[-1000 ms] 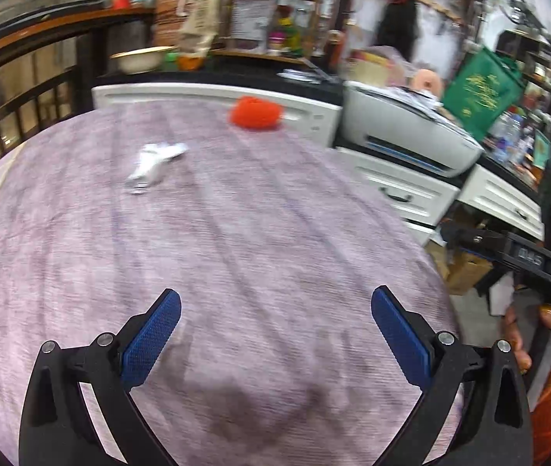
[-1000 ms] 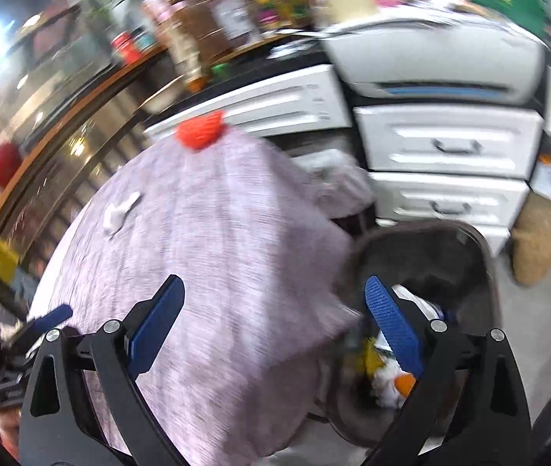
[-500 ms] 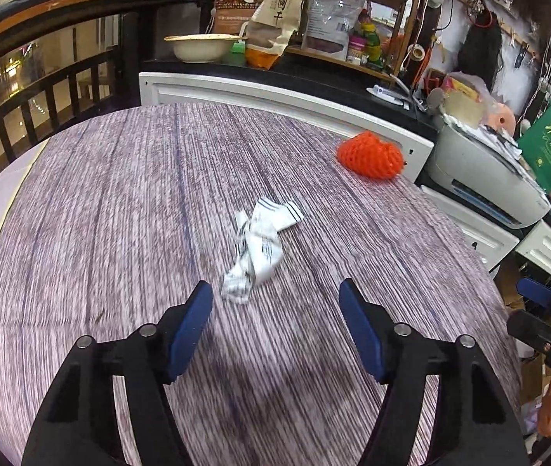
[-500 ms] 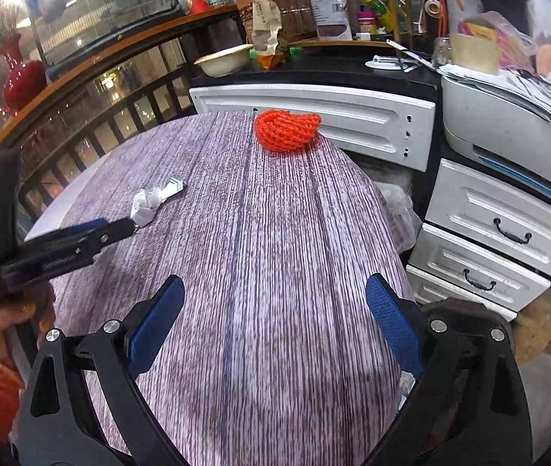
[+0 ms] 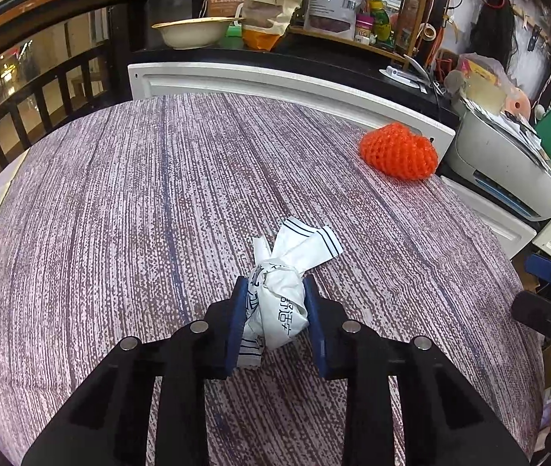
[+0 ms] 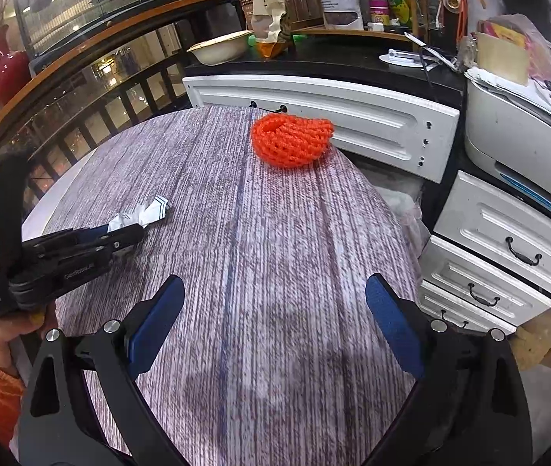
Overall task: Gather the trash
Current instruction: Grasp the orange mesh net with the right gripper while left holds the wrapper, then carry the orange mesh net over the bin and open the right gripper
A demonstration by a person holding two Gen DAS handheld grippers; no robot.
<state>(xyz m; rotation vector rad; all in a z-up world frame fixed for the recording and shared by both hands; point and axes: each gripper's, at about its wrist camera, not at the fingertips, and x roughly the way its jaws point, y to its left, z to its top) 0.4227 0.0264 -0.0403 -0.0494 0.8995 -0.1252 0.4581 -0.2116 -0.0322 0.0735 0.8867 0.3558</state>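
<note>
Left hand-held gripper (image 5: pixel 273 303) just closed on something, right hand-held gripper (image 6: pixel 275 318) spread wide

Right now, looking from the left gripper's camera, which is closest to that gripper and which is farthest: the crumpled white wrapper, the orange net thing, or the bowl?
1. White wrapper: between the left gripper's pads, which have just been closing.
2. Orange net: farther off, right side of the table.
3. Bowl: farthest, on the dark counter behind the table.

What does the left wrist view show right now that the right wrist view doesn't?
Only the left wrist view shows the left gripper closing its fingers onto the crumpled white wrapper, which they now press from both sides.

Only the right wrist view shows the right gripper open over bare tablecloth, plus the white drawers.

Both show the orange foam net at the table's far edge and the wrapper.
</note>
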